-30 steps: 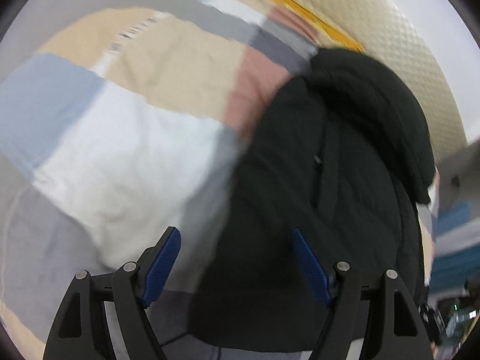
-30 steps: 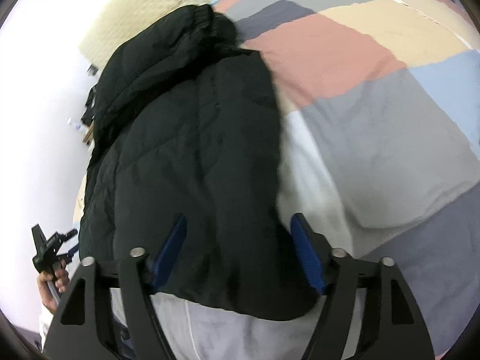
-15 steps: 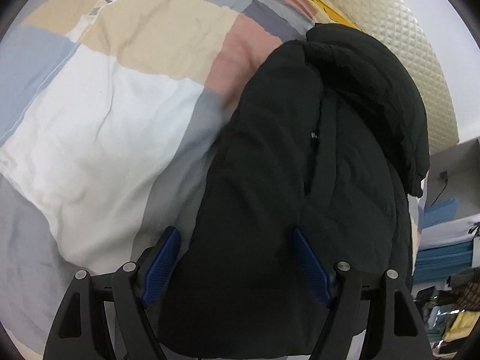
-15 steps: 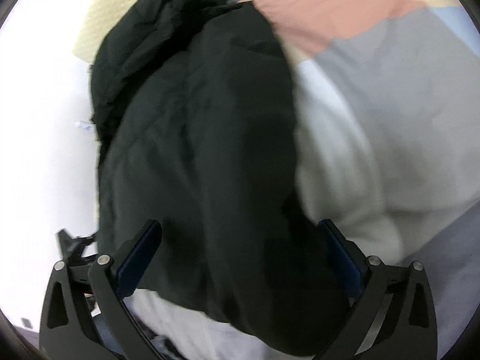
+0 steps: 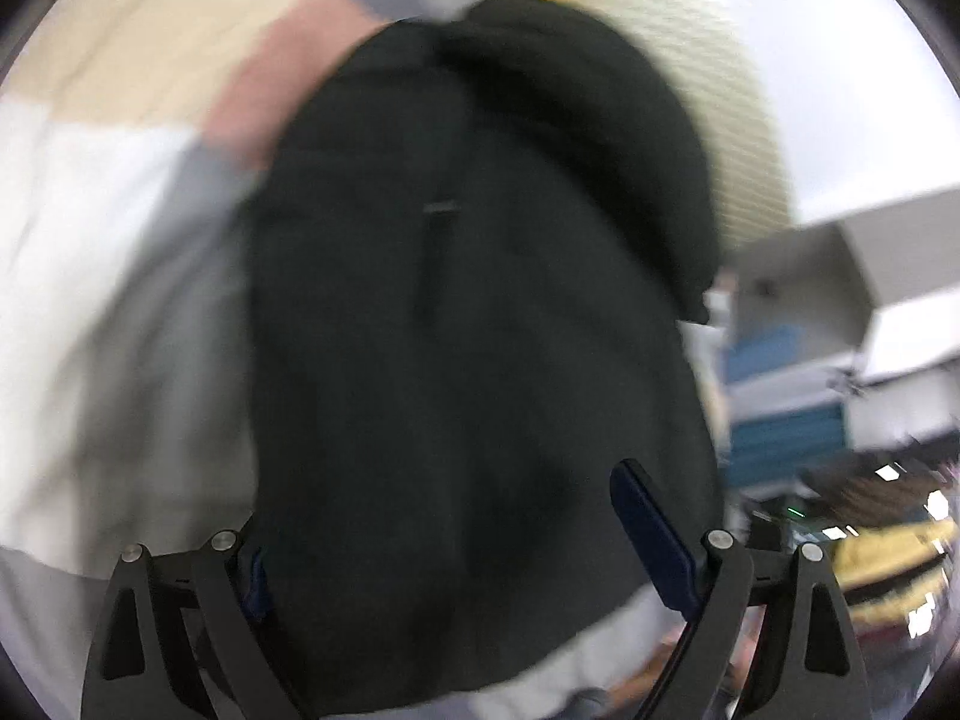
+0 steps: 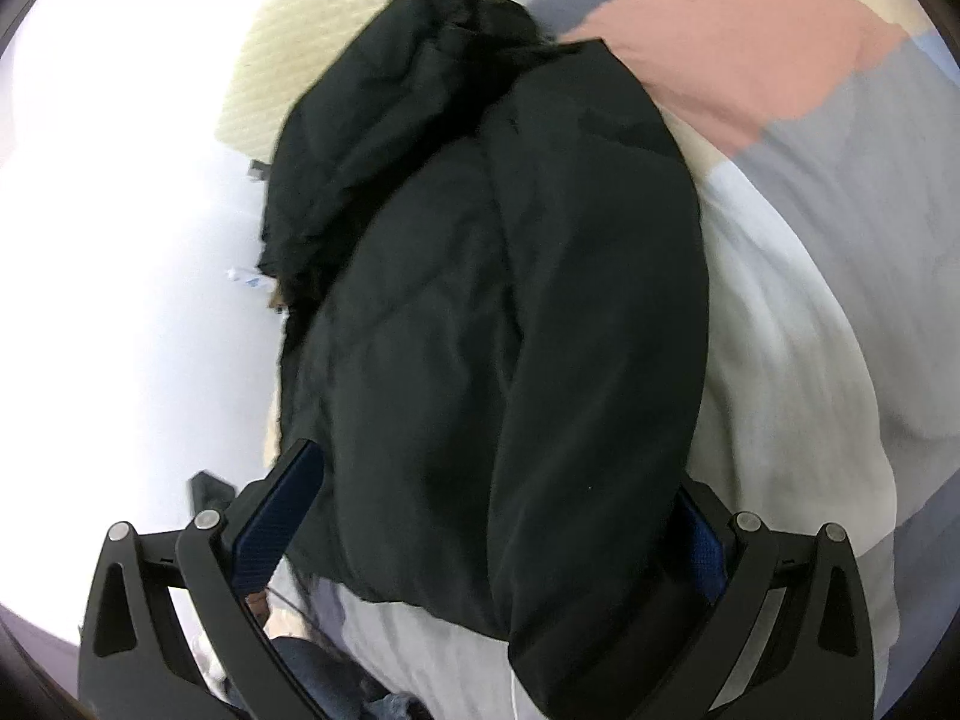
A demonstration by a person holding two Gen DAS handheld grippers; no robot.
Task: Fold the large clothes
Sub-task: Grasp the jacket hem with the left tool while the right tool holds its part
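Observation:
A black padded jacket (image 5: 480, 324) lies in a long folded bundle on the patchwork bedcover (image 5: 108, 252). My left gripper (image 5: 444, 516) is over the jacket's near end and its jaws are opening. The jacket lies between them: the right pad (image 5: 654, 540) shows free above the cloth, and the left pad is half hidden behind the jacket's edge. In the right wrist view the same jacket (image 6: 480, 312) fills the middle. My right gripper (image 6: 495, 474) stands wide open astride its near end, a blue pad (image 6: 273, 516) on each side.
A cream quilted headboard (image 5: 708, 60) rises behind the jacket's far end. Blue stacked items (image 5: 786, 420) and a yellow thing (image 5: 888, 564) stand off the bed to the right. A white wall (image 6: 120, 240) lies left in the right wrist view. Blue denim (image 6: 336, 684) shows below.
Both grippers' jaws have spread wider. Both views have closed in on the jacket's near end, and the left view has swung right and blurred.

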